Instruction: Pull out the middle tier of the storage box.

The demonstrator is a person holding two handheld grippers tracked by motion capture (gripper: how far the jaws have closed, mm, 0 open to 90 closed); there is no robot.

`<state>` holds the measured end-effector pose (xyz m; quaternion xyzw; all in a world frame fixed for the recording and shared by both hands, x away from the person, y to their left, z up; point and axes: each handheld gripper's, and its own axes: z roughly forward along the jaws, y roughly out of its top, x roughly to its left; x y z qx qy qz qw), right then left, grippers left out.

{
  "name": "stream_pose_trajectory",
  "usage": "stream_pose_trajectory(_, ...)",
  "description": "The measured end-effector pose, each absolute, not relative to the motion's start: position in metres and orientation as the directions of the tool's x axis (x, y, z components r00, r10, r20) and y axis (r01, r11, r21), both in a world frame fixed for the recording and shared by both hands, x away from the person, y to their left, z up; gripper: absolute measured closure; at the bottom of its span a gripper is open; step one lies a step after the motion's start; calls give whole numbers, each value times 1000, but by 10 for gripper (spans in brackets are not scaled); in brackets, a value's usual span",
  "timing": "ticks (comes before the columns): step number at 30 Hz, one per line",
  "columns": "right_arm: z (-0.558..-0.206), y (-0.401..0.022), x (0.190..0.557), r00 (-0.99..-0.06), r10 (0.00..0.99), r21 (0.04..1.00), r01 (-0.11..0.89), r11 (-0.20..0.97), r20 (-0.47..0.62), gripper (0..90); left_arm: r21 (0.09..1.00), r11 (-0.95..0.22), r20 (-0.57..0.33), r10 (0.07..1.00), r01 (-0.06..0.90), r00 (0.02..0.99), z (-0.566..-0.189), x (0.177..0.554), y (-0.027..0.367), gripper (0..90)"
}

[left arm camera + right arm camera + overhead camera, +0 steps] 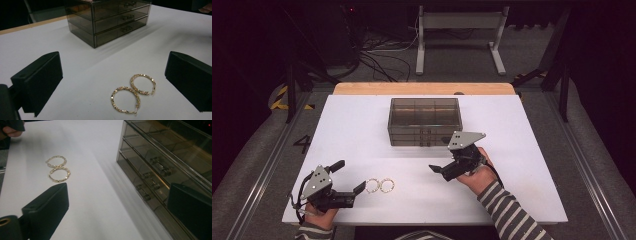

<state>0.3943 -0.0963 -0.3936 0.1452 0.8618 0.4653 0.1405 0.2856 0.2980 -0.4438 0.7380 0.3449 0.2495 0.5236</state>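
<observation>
Earrings: two gold hoop earrings [380,186] lie flat on the white worktop [362,125] near its front edge, left of centre. They sit side by side and appear to touch at the rims. In my left gripper view the nearer hoop [125,100] and the farther hoop [143,84] show a twisted, beaded texture, each with a small clasp.

My left gripper [349,177] sits low over the front left corner of the worktop, jaws spread wide and holding nothing. One jaw tip is just beside the left hoop, not touching it that I can tell. In its own view the hoops lie ahead, between the two jaws.

My right gripper [438,169] is right of centre, between the hoops and the drawer box, well apart from the hoops. Its jaws stand open and empty, pointing left.

Drawer box [424,121]: smoky clear plastic, three drawers stacked, all closed, at the middle of the worktop toward the back edge. My right gripper view shows the small drawer handles [160,168] close to the right jaw.
</observation>
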Motion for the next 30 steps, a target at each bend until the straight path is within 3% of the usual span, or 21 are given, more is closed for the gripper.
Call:
stream_pose_trajectory(11,-389,-90,390,-909,371,817,61,574,-192,140,945,-214,7,770,248,638,-444,285,298,20)
stream_pose_trajectory(16,-381,-90,377,-921,296,828,-49,559,-254,184,945,-209,1,770,252,638,-444,285,297,20)
stream_pose_trajectory(21,-376,-86,373,-890,295,789,-107,605,-347,216,945,-209,1,771,251,637,-444,285,297,20)
stream_pose_trajectory(30,-376,-82,370,-849,266,744,-201,637,-457,180,945,-210,1,770,253,638,-444,285,297,20)
